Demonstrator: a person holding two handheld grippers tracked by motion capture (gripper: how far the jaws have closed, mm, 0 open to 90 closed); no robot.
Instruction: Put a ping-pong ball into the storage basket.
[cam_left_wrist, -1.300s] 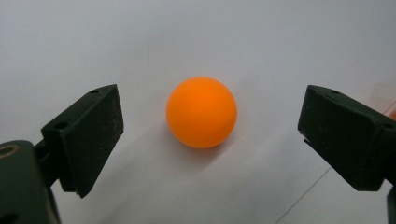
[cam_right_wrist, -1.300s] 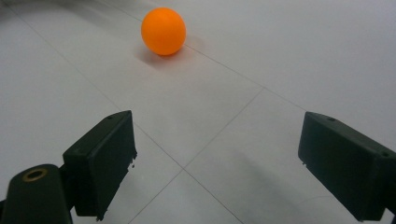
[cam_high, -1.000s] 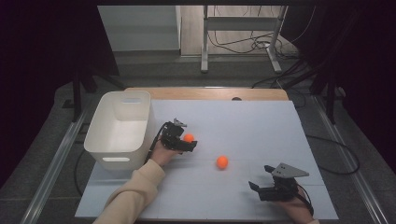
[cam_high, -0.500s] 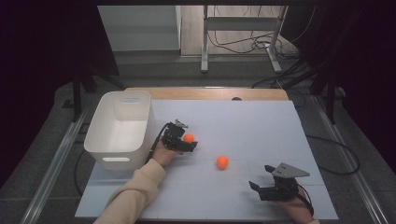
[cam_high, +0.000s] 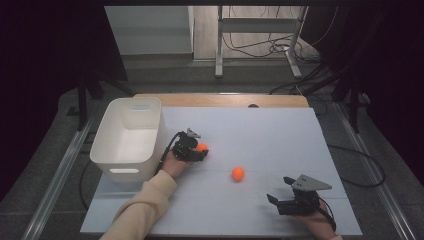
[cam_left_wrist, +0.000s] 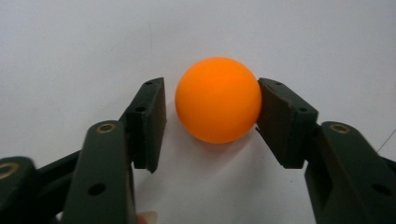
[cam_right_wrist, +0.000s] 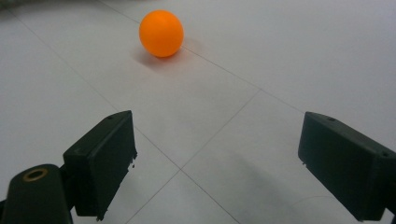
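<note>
Just been closing left gripper (cam_left_wrist: 211, 109) on ball (cam_left_wrist: 217, 99): one pad touching, other just off, not clamped. Kept low, probably for bin (cam_high: 107, 145) drop. Right gripper (cam_right_wrist: 217, 135) released, facing second ball (cam_right_wrist: 161, 33).

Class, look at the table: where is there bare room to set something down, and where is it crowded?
Bare: the far right of the table, beyond the loose ball, and the near strip between the sleeve and the right gripper. Crowded: the left, where the white bin adjoins the left gripper around its ball.
</note>
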